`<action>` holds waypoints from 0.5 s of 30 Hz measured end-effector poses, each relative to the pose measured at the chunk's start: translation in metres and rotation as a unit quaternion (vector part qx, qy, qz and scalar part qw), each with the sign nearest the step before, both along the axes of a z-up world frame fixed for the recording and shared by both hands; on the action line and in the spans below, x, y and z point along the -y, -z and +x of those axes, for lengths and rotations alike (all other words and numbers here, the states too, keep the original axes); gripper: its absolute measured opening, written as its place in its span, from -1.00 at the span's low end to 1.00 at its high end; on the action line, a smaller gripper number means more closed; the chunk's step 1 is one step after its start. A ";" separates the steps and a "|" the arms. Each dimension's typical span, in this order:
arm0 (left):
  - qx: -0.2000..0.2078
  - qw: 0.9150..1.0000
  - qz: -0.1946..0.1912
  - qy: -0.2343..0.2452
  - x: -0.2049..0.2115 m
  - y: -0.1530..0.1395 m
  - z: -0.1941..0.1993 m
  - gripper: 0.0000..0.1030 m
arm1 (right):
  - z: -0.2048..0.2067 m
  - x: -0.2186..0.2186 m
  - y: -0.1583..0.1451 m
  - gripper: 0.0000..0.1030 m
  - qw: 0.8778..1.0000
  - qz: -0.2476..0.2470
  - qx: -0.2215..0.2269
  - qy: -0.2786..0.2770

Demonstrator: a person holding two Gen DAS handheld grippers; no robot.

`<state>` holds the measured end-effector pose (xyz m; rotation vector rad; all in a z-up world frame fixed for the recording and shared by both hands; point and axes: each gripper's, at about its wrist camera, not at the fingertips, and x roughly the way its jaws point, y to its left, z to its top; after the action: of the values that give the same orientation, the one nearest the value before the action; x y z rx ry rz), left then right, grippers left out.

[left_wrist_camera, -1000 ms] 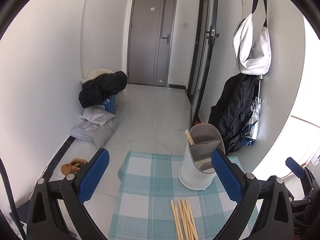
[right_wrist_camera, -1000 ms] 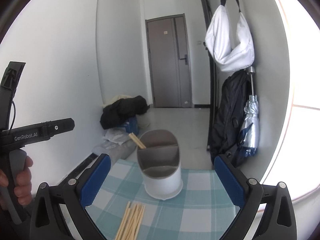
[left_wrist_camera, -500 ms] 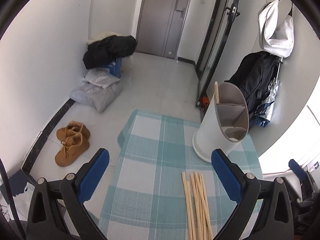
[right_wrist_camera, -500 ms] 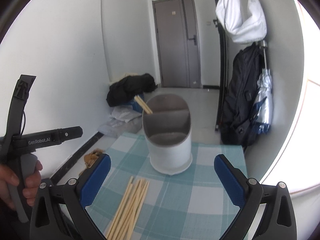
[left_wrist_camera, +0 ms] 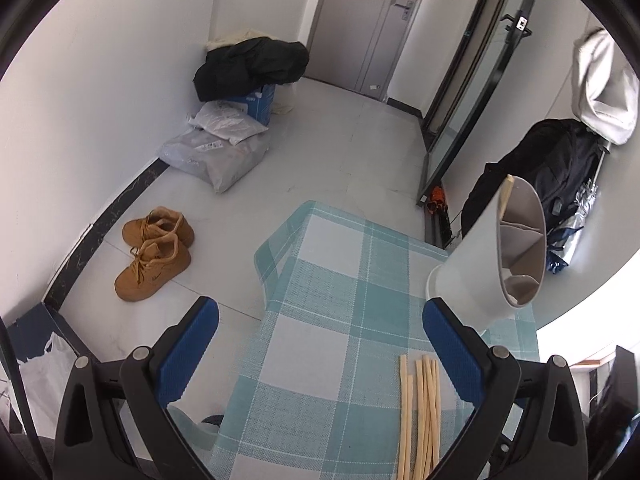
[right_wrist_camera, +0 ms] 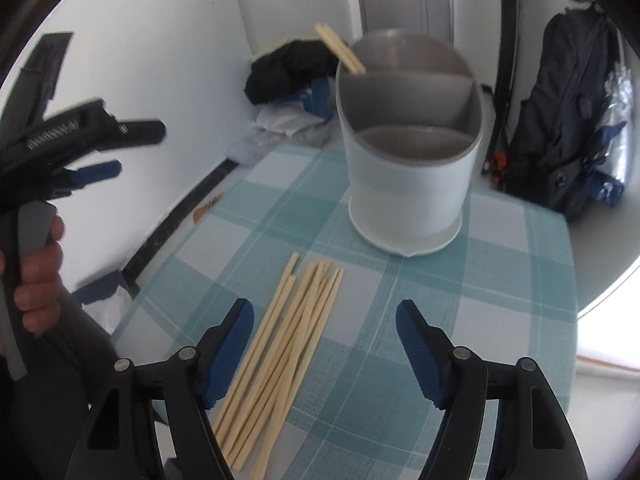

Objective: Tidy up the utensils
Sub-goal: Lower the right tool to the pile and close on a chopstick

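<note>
A white utensil holder (right_wrist_camera: 408, 176) with grey divided compartments stands on the checked teal tablecloth (right_wrist_camera: 500, 292); chopsticks (right_wrist_camera: 340, 46) stick out of its back compartment. Several loose wooden chopsticks (right_wrist_camera: 286, 354) lie in a bundle in front of it. My right gripper (right_wrist_camera: 324, 350) is open and empty, low over the bundle's right side. My left gripper (left_wrist_camera: 320, 350) is open and empty above the cloth, with the bundle (left_wrist_camera: 420, 412) by its right finger and the holder (left_wrist_camera: 492, 256) to the right. It shows in the right wrist view at the left (right_wrist_camera: 80, 148).
The table's left edge (left_wrist_camera: 264, 280) drops to a tiled floor with brown shoes (left_wrist_camera: 154, 252), plastic bags (left_wrist_camera: 216, 152) and a black coat (left_wrist_camera: 252, 66). A black backpack (right_wrist_camera: 568, 120) and folded umbrella stand beyond the table's right side.
Both grippers have tilted down and moved closer to the table. My right gripper has narrowed its opening and come low over the loose chopsticks. The left one has shifted left.
</note>
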<state>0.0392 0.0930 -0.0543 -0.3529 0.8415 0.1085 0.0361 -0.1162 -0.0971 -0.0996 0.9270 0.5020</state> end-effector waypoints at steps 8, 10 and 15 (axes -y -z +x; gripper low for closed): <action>-0.025 0.999 -0.020 -0.014 -0.013 0.008 0.007 0.93 | 0.033 -0.030 0.034 -0.19 0.998 -0.029 -0.057 -0.026; -0.029 0.999 -0.023 -0.017 -0.015 0.008 0.008 0.93 | 0.037 -0.036 0.038 -0.24 0.997 -0.036 -0.064 -0.028; -0.038 0.999 -0.032 -0.019 -0.020 0.012 0.010 0.93 | 0.040 -0.049 0.044 -0.40 0.996 -0.059 -0.064 -0.034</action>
<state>0.0497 0.1130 -0.0659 -0.4274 0.9152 0.1316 0.0760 -0.0675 -0.1416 -0.2073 1.0823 0.5207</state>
